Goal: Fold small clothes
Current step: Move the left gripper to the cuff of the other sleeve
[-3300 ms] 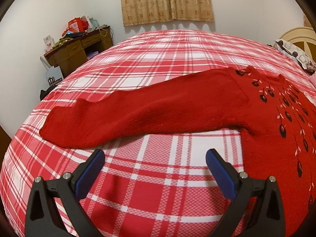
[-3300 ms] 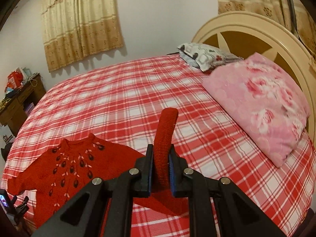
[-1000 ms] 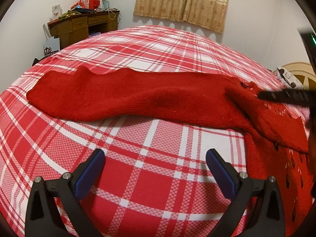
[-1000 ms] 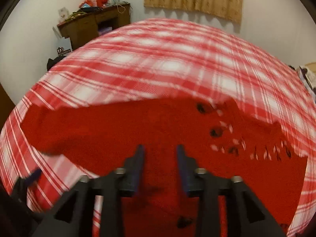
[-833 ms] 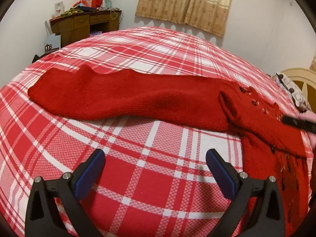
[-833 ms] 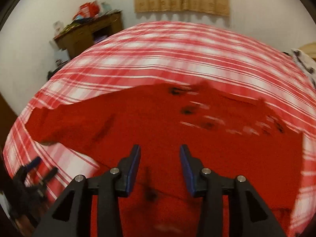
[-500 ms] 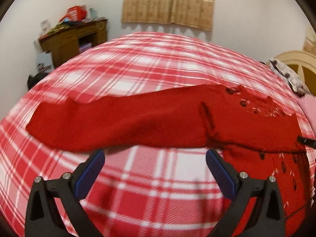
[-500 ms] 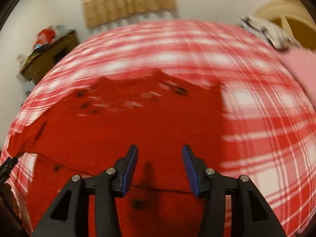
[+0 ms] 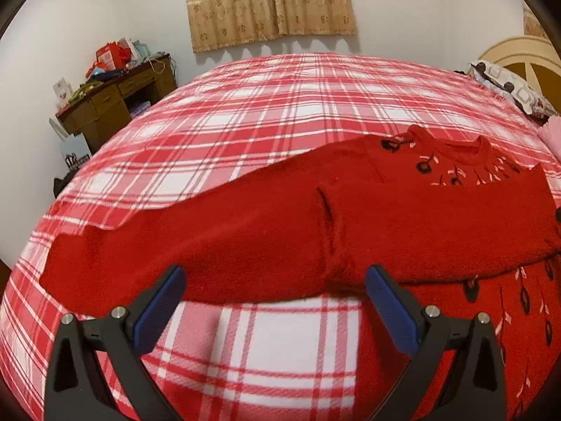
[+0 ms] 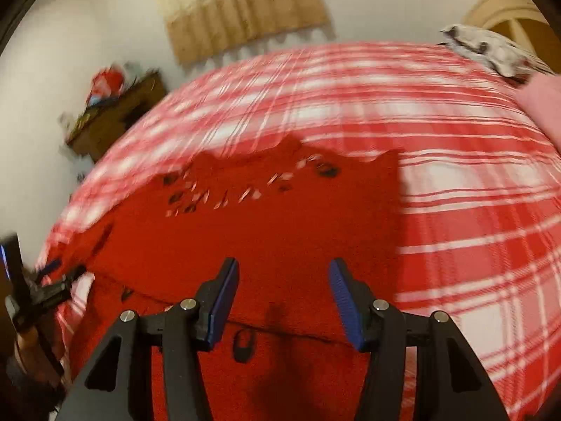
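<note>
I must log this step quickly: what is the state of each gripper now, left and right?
Left gripper: open, holding nothing; the red sweater lies ahead of it.
Right gripper: jaws opening, nothing between them, above the sweater.

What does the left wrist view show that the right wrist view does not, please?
Left only: the outstretched sleeve lying flat on the bed, and the open left gripper just short of it. Right only: the right gripper above the sweater's body, its fingers opening with nothing between them. Both: the red sweater, plaid bed, curtain and desk.
</note>
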`<state>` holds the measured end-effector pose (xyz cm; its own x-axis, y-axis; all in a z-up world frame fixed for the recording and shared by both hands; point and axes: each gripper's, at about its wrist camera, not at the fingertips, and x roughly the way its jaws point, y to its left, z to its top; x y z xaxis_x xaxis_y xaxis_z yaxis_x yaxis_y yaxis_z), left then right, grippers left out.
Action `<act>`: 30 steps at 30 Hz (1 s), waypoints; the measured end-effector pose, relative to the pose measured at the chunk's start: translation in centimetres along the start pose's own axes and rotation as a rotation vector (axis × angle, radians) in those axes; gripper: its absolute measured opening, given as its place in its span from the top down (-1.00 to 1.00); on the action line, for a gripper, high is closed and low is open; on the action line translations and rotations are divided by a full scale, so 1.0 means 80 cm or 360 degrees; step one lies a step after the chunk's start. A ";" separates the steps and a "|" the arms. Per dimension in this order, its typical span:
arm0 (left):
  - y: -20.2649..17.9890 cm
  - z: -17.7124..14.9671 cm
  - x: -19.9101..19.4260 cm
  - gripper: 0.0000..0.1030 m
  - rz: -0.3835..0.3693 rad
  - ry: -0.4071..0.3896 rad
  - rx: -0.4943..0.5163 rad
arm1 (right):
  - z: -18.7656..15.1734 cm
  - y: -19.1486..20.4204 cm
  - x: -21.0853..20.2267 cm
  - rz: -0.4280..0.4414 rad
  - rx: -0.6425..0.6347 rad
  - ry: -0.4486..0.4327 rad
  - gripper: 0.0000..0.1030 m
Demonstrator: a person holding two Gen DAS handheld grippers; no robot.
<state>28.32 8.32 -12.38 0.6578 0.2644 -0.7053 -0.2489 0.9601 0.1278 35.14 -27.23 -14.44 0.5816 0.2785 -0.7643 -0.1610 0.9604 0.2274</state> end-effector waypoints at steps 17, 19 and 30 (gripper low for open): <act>0.022 -0.008 0.014 -1.00 0.0012 -0.0006 -0.0172 | 0.019 -0.001 -0.002 -0.0074 -0.0012 -0.0074 -0.06; 0.030 -0.010 0.012 -1.00 0.0040 -0.0002 -0.0174 | 0.019 0.006 0.018 -0.0146 -0.0055 -0.0018 -0.06; 0.149 -0.036 -0.001 -1.00 0.0269 -0.0028 -0.0291 | 0.008 -0.029 0.010 -0.0357 -0.0036 0.0034 -0.07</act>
<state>23.30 19.47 -12.82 0.6079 0.4228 -0.6721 -0.4799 0.8700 0.1132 36.51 -29.21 -15.21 0.5880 0.0581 -0.8067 -0.0476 0.9982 0.0371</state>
